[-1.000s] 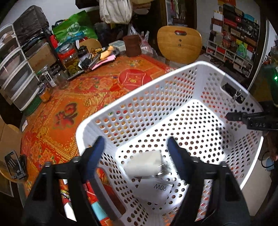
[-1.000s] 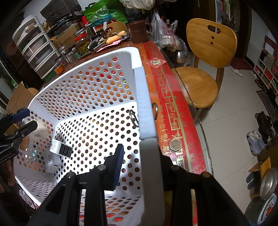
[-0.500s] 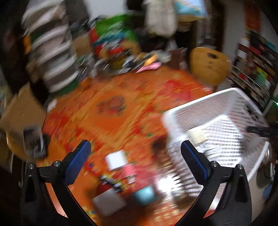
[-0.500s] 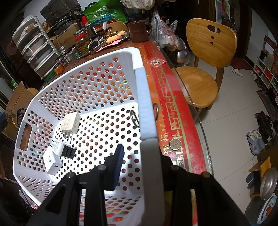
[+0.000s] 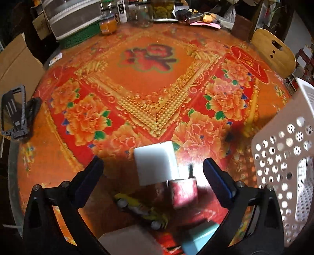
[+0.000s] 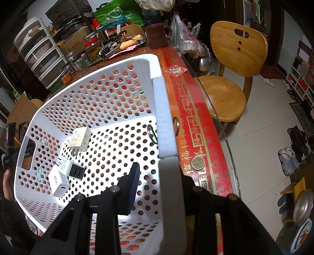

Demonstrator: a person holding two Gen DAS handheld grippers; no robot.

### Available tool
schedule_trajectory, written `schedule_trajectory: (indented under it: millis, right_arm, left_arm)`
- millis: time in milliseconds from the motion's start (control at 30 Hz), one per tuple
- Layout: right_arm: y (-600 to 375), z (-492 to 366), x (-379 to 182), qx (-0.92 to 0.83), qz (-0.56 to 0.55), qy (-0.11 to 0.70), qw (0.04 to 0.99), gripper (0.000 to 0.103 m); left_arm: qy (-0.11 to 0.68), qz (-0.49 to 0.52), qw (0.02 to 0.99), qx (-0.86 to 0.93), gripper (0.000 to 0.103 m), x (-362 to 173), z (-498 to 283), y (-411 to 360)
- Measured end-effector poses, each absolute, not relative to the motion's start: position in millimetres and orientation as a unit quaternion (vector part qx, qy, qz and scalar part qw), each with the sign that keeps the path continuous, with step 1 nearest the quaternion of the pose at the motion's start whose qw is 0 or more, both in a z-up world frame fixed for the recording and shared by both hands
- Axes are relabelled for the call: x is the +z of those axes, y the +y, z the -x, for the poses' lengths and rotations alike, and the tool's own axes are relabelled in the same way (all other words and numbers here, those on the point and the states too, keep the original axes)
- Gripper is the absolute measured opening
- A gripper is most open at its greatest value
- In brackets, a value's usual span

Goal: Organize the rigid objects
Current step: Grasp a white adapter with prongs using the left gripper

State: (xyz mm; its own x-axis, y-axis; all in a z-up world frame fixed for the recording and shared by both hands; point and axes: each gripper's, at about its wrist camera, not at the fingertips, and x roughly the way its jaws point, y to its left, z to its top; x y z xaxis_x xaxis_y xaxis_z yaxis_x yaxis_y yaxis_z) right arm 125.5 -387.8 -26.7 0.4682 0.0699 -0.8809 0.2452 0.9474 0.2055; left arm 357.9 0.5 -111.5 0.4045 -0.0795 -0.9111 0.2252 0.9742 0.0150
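My left gripper (image 5: 152, 163) hangs over the flowered tablecloth, jaws wide and closing. A white block (image 5: 155, 166) stands between the fingers, and neither pad touches it. Close behind it lie a red box (image 5: 185, 193), a yellow toy car (image 5: 141, 209), a teal box (image 5: 198, 240) and a pale box (image 5: 125, 242). The white perforated basket (image 5: 284, 157) is at the right edge. My right gripper (image 6: 162, 182) is shut on the basket's rim (image 6: 162, 109). Inside lie a white plug charger (image 6: 79, 138), a black-faced USB charger (image 6: 71, 168) and a white cube charger (image 6: 58, 181).
A black phone stand (image 5: 15, 115) sits at the table's left edge. Jars (image 5: 141, 13) and plastic drawers (image 5: 74, 17) crowd the far side. A wooden chair (image 6: 235, 58) stands beside the table's glass edge, and a coin (image 6: 198, 162) lies by the basket.
My left gripper let a white charger drop into the basket, then swung left and down over the loose items on the table. The right gripper stayed clamped on the rim.
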Motion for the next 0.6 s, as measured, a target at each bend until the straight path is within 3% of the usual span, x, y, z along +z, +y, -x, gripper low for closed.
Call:
schedule_trajectory:
  millis: [67,133,200,600]
  right_arm:
    - [-388,-125,-27,-0.053,-0.154,0.513,0.843,0.033]
    - [-388,-125,-27,-0.053,-0.154,0.513,0.843,0.033]
    - [-388,-125,-27,-0.053,-0.154,0.513,0.843,0.033]
    - [-387,-125,-28,-0.053,-0.154,0.513,0.843,0.033]
  left_arm:
    - [0.543,-0.059,0.833,-0.092,0.087,-117,-362,-5]
    - [0.549,-0.058,0.829,-0.089,0.058,-122,-366,-10]
    - [0.551,-0.045,0.828,-0.093,0.044,-125,-369,-9]
    - [0.498,-0.061,0.861,-0.083,0.041,-86,-352,-2]
